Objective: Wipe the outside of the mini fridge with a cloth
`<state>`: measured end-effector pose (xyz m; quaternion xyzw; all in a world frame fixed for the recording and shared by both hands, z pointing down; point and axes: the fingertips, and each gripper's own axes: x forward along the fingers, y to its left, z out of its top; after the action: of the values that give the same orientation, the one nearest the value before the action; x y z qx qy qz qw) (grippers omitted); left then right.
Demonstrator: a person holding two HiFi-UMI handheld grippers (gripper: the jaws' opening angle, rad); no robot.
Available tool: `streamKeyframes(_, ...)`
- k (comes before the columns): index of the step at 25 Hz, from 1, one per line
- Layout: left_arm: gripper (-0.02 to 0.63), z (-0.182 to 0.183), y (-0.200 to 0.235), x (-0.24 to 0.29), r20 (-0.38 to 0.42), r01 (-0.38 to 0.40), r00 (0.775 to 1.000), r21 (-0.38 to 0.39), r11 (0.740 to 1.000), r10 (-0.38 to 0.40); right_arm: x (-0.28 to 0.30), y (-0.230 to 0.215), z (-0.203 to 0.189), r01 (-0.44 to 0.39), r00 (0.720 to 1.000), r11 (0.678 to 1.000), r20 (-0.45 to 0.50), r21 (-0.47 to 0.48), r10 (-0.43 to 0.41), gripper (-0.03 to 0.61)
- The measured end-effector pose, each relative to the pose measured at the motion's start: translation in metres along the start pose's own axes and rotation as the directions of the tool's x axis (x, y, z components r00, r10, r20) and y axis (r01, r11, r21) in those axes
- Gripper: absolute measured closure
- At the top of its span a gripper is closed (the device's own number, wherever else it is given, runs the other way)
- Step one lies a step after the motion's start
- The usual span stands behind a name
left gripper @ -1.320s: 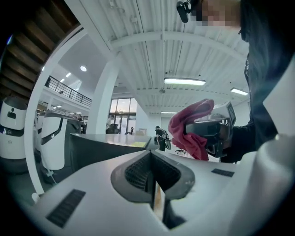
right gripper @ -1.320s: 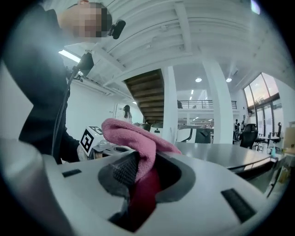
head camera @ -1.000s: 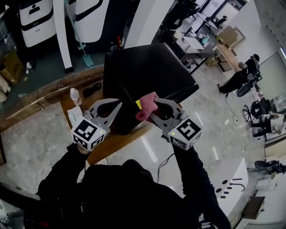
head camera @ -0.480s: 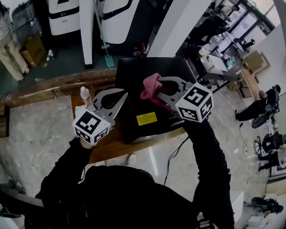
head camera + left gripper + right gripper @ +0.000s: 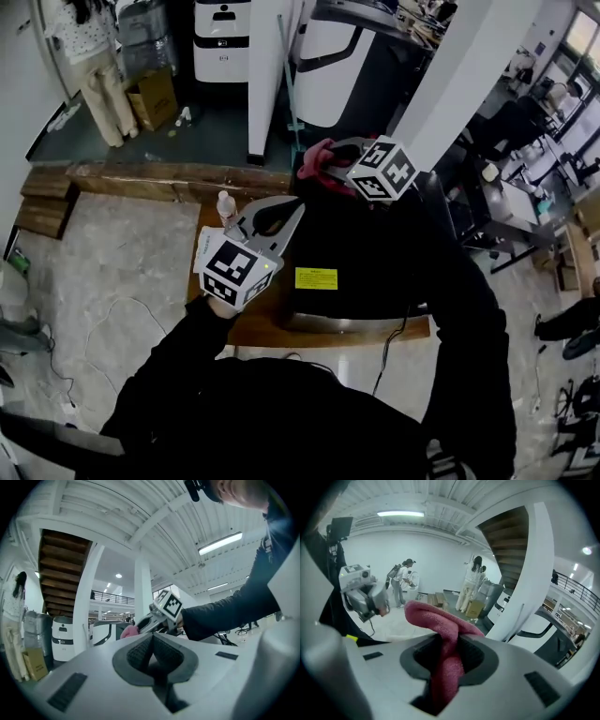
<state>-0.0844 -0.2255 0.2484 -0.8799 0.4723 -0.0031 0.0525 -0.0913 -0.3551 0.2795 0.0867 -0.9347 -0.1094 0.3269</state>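
Risks first. With only a narrow fold of the pink cloth [image 5: 440,620] pinched between the closed jaws of the right gripper [image 5: 323,171] and the rest bunched out in front, likely to slip free under a firm stroke. Likely, too, to scrape hard plastic on the mini fridge [image 5: 375,253] rather than fabric, if brought down at a flat angle. Hangs at the fridge's far left corner, over the top; cannot tell whether touching the surface or just above it.

At the fridge's left edge, the left gripper [image 5: 279,217]: jaws pressed together, nothing between them. Near enough to the small bottle [image 5: 225,208] just left of the fridge to tip it on a careless sideways sweep.

As for the fridge itself: black, with a yellow label on the top face, standing on a low wooden platform [image 5: 253,323] directly in front of the person.

Containers: the bottle, capped and upright, contents impossible to make out. Well beyond the fridge, off to its far left, a cardboard box [image 5: 153,96] on the floor; open at the top, by the look of it, with nothing of the inside visible.
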Motion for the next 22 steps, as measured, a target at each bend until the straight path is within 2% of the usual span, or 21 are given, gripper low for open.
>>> streamKeyframes(4, 0.609, -0.007, -0.004, -0.009, -0.014, -0.065, 0.998, -0.002, 0.998, 0.065, 0.048, -0.023, -0.019, 0.002, 1.000, 1.000, -0.010, -0.001, -0.002, 0.482)
streamKeyframes(8, 0.609, -0.008, -0.008, -0.016, -0.021, -0.101, 0.995, 0.013, 0.995, 0.101, 0.069, -0.034, -0.040, 0.028, 0.997, 0.999, -0.075, -0.029, -0.030, 0.486)
streamKeyframes(12, 0.609, -0.009, -0.006, -0.023, -0.036, -0.135, 0.990, 0.011, 0.991, 0.135, 0.065, -0.028, -0.040, -0.020, 0.997, 1.000, -0.076, 0.023, 0.021, 0.491)
streamKeyframes(17, 0.609, -0.013, -0.013, -0.040, -0.048, -0.120, 0.992, -0.001, 0.993, 0.120, 0.056, -0.002, -0.040, -0.088, 0.989, 0.990, -0.111, 0.111, 0.100, 0.494)
streamKeyframes(22, 0.609, -0.020, -0.021, -0.054, -0.036, -0.067, 0.997, -0.030, 0.997, 0.066, 0.037, 0.040, -0.043, -0.127, 0.979, 0.974, -0.135, 0.189, 0.154, 0.494)
